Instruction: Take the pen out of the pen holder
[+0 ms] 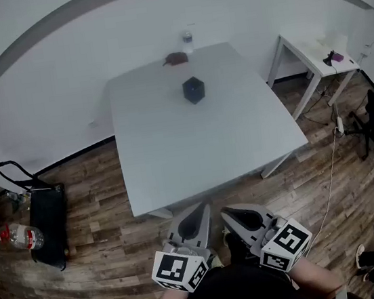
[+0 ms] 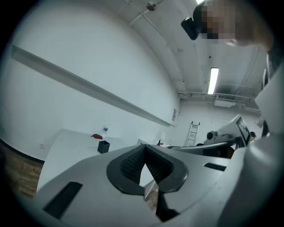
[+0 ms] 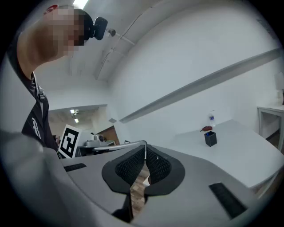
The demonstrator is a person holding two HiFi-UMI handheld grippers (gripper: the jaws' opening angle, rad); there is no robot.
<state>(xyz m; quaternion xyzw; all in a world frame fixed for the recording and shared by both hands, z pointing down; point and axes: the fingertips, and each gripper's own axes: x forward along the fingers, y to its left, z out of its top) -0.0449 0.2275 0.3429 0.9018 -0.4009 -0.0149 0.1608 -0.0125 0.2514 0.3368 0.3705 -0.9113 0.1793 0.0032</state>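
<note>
I am at the very beginning of the task: the approach to the pen holder is not yet made. The pen holder (image 1: 193, 90), a small dark box, stands on the far half of the white desk (image 1: 174, 154), about midway between its left and right edges. In the right gripper view a bit of blue shows at the mouth of the box. I judge this to be the pen (image 3: 208, 132), but it is too small to be sure. Behind the holder, at the far edge of the desk, are a brownish object (image 1: 175, 59) and a small clear bottle (image 1: 187, 37).

Both claws hang in front of the near edge of the desk, over the wooden floor (image 1: 107, 272), well apart from the holder. The left claw (image 1: 200, 208) has its jaws together and nothing is between them. The right claw (image 1: 225, 211) is also fully closed and empty.

For the next move, I think one claw must travel forward across the desk and spread its jaws on the way. It should then come down over the holder from above and close on the upper end of the pen. The box looks light, so it may rise together with the pen. The other claw could steady it from the side.
</note>
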